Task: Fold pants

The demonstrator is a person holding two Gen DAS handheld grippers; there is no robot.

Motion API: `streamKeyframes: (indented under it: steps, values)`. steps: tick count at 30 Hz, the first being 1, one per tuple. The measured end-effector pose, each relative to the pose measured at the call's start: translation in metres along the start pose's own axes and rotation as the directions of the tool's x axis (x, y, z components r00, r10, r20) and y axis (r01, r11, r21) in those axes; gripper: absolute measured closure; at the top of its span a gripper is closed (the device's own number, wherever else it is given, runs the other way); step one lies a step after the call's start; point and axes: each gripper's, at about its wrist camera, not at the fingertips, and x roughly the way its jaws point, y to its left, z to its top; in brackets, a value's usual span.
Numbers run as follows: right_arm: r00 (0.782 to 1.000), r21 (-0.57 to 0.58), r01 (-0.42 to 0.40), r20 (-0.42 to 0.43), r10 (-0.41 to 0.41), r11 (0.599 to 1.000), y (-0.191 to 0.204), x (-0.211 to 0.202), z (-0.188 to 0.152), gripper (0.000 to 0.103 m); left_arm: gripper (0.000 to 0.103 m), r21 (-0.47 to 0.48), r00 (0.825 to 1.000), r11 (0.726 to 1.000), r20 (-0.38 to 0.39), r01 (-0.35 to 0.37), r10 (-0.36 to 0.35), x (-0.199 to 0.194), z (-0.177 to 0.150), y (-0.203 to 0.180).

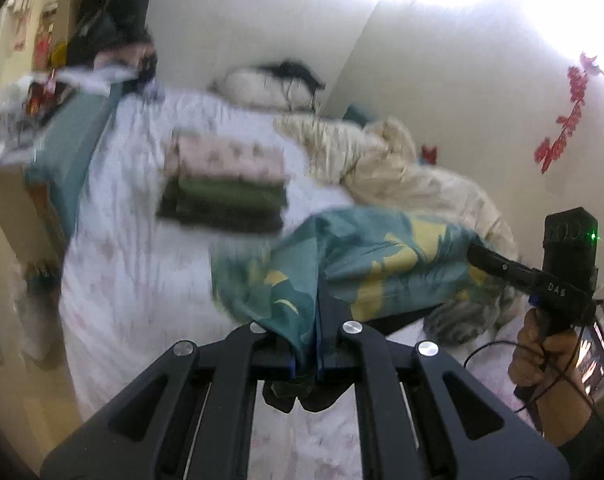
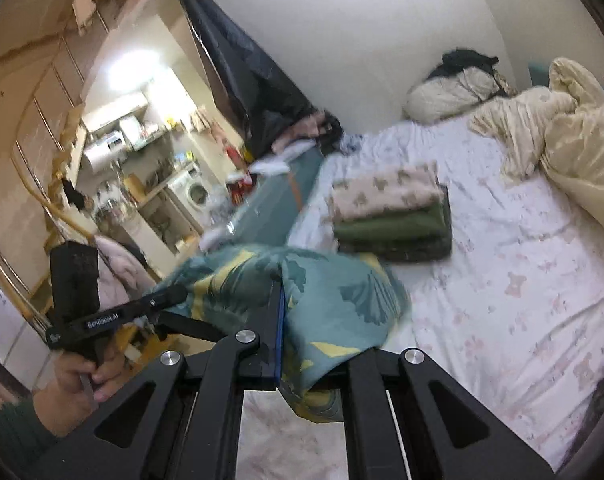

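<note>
Left tool clamped on a gathered edge of the teal-and-yellow leaf-print pants; right tool likewise pinching cloth of the same pants, lifted between both above the floral bed sheet. Beyond, a folded stack of olive and pink garments on the bed. Farther back, a cream duvet by the wall.

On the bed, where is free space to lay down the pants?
The bare bed sheet between the folded stack and the near edge, beside the teal pants, is free. Toward the cream duvet and pillow it is crowded.
</note>
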Motion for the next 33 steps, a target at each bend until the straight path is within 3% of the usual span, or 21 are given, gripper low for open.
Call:
streamKeyframes:
  steps: [3,4,7,8,12,13,14,15,17,18,20,21,24,25,26,27,28,29,31,33]
  values:
    - [0.992,0.061,0.025,-0.124,-0.018,0.998,-0.027,0.026,-0.054,0.097,0.098,-0.011,0.985,0.999,-0.171,-0.043,0.04,0.041,-0.061,0.016]
    - [0.984,0.094,0.045,-0.178,-0.028,0.995,-0.039,0.037,-0.076,0.097,0.098,-0.02,0.97,0.998,-0.237,-0.061,0.055,0.057,-0.085,0.023]
    - [0.933,0.213,0.118,-0.359,-0.035,0.97,-0.068,0.07,-0.152,0.097,0.098,-0.068,0.906,0.989,-0.413,-0.129,0.09,0.094,-0.151,0.039]
    - [0.913,0.235,0.137,-0.406,-0.031,0.962,-0.074,0.077,-0.173,0.097,0.098,-0.049,0.859,0.986,-0.498,-0.161,0.116,0.109,-0.179,0.042]
    - [0.792,0.289,0.248,-0.61,-0.022,0.925,-0.094,0.105,-0.249,0.094,0.098,-0.031,0.736,0.978,-0.664,-0.205,0.133,0.137,-0.244,0.056]
    - [0.721,0.267,0.306,-0.692,-0.039,0.914,-0.096,0.112,-0.264,0.091,0.096,-0.051,0.709,0.975,-0.695,-0.217,0.122,0.14,-0.251,0.059]
    - [0.672,0.24,0.344,-0.738,-0.06,0.908,-0.097,0.114,-0.272,0.09,0.094,-0.045,0.69,0.971,-0.711,-0.233,0.132,0.141,-0.255,0.06]
    - [0.642,0.22,0.372,-0.763,-0.079,0.902,-0.098,0.112,-0.277,0.088,0.092,-0.031,0.69,0.971,-0.708,-0.239,0.147,0.139,-0.253,0.06]
    - [0.642,0.197,0.402,-0.757,-0.122,0.894,-0.1,0.104,-0.272,0.086,0.072,0.045,0.68,0.953,-0.69,-0.3,0.247,0.132,-0.246,0.06]
    - [0.646,0.15,0.429,-0.74,-0.187,0.891,-0.098,0.097,-0.262,0.086,0.056,0.074,0.68,0.94,-0.671,-0.333,0.294,0.127,-0.242,0.062]
    - [0.644,0.03,0.481,-0.69,-0.33,0.876,-0.091,0.091,-0.242,0.086,0.054,0.056,0.737,0.923,-0.584,-0.38,0.339,0.111,-0.226,0.067]
    - [0.644,-0.022,0.5,-0.659,-0.388,0.866,-0.085,0.089,-0.233,0.086,0.054,0.042,0.754,0.913,-0.549,-0.407,0.361,0.106,-0.217,0.069]
    - [0.685,-0.081,0.54,-0.535,-0.494,0.838,-0.076,0.088,-0.207,0.086,0.056,0.025,0.812,0.916,-0.453,-0.401,0.368,0.106,-0.195,0.06]
    - [0.715,-0.071,0.518,-0.511,-0.477,0.852,-0.071,0.094,-0.203,0.086,0.056,0.04,0.825,0.929,-0.447,-0.368,0.346,0.115,-0.192,0.052]
    - [0.743,-0.033,0.469,-0.526,-0.414,0.883,-0.071,0.102,-0.204,0.086,0.06,0.041,0.82,0.937,-0.472,-0.346,0.323,0.125,-0.192,0.049]
    - [0.761,0.021,0.416,-0.555,-0.335,0.909,-0.075,0.112,-0.206,0.086,0.076,0.023,0.812,0.948,-0.509,-0.317,0.284,0.134,-0.196,0.049]
    - [0.759,0.076,0.384,-0.594,-0.268,0.92,-0.081,0.124,-0.211,0.087,0.09,0.001,0.8,0.957,-0.548,-0.289,0.242,0.147,-0.204,0.047]
    - [0.739,0.099,0.385,-0.628,-0.243,0.918,-0.087,0.137,-0.22,0.087,0.092,0.014,0.781,0.961,-0.58,-0.277,0.233,0.158,-0.213,0.044]
    - [0.68,0.044,0.406,-0.682,-0.269,0.913,-0.097,0.157,-0.236,0.087,0.094,0.085,0.753,0.95,-0.589,-0.302,0.292,0.169,-0.233,0.039]
    - [0.588,-0.017,0.452,-0.746,-0.313,0.892,-0.11,0.167,-0.255,0.09,0.096,0.084,0.704,0.948,-0.65,-0.307,0.286,0.178,-0.252,0.046]
